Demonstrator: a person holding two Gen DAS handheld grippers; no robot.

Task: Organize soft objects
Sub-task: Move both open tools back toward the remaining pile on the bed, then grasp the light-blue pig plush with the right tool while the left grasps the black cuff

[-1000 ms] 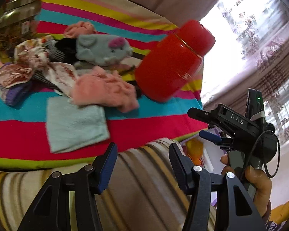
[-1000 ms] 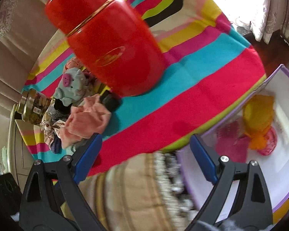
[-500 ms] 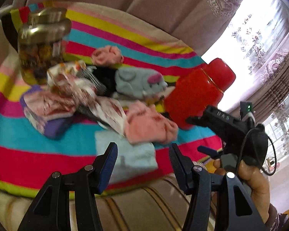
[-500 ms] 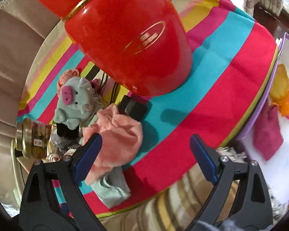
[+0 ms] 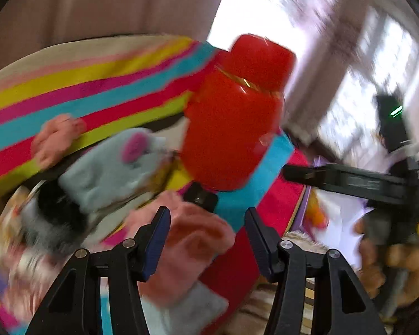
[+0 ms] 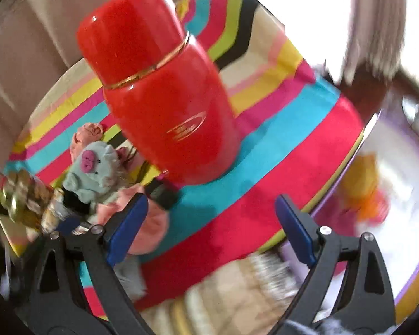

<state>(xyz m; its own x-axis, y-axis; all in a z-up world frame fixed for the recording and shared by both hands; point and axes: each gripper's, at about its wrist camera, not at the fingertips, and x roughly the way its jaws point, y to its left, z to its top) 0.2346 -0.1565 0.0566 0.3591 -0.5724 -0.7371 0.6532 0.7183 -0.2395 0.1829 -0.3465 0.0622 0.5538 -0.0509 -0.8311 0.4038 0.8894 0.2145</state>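
Observation:
A heap of soft things lies on the striped tablecloth [image 6: 265, 167]. It holds a pale blue pig plush [image 5: 109, 167] [image 6: 95, 167], a fluffy pink cloth [image 5: 192, 240] [image 6: 150, 223], a pink rosette [image 5: 56, 136] [image 6: 86, 134] and a pale blue cloth [image 5: 181, 310]. My left gripper [image 5: 208, 240] hangs open just above the pink cloth, gripping nothing. My right gripper [image 6: 211, 226] is open and empty over the table's front edge, right of the heap.
A tall red flask [image 5: 231, 128] [image 6: 164, 106] stands beside the heap, with a small black object [image 5: 201, 199] at its foot. A glass jar [image 6: 22, 198] sits at far left. A purple-rimmed white tray [image 6: 405, 284] below the table holds yellow and magenta soft items [image 6: 360, 184]. A hand [image 5: 399, 262] holds the right tool.
The left view has rolled and swung right, so the pink cloth now lies straight ahead of the left fingers. The right view has tipped up slightly. Both jaw gaps are unchanged.

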